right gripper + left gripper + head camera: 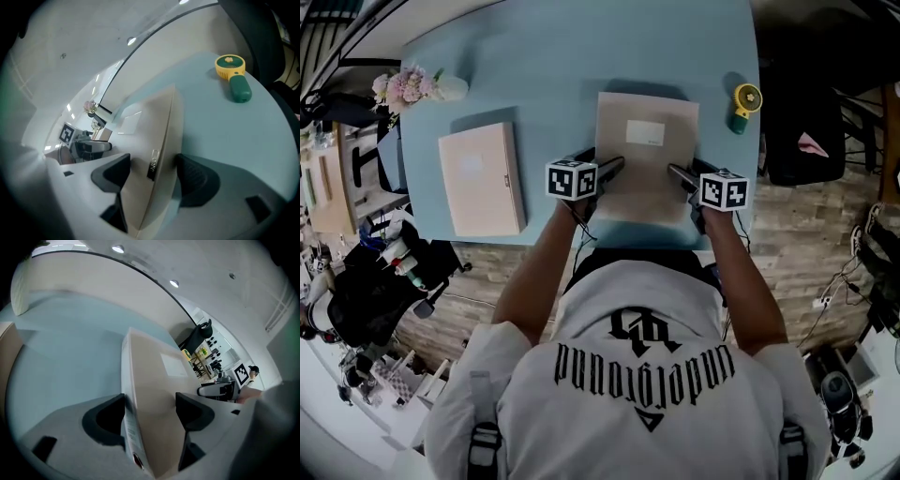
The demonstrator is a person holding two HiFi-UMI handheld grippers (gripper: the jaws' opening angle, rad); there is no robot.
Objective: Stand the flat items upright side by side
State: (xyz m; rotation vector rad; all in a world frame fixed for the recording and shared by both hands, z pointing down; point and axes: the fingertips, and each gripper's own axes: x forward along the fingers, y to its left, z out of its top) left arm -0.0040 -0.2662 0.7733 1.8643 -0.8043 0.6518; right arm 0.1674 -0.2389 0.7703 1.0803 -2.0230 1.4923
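The beige folder (pixel 647 141) lies flat on the table (pixel 562 66), its long axis running away from the person. The left hand-held gripper (pixel 617 165) and right hand-held gripper (pixel 675 172) straddle its sides, jaws apart.

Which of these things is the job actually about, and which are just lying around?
Part of the job: beige binder, pink binder, left gripper, right gripper.
Just lying about: flowers, yellow-and-green handheld gadget.

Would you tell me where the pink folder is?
The pink folder lies flat on the left of the table in the head view, below the flowers and left of the beige folder.
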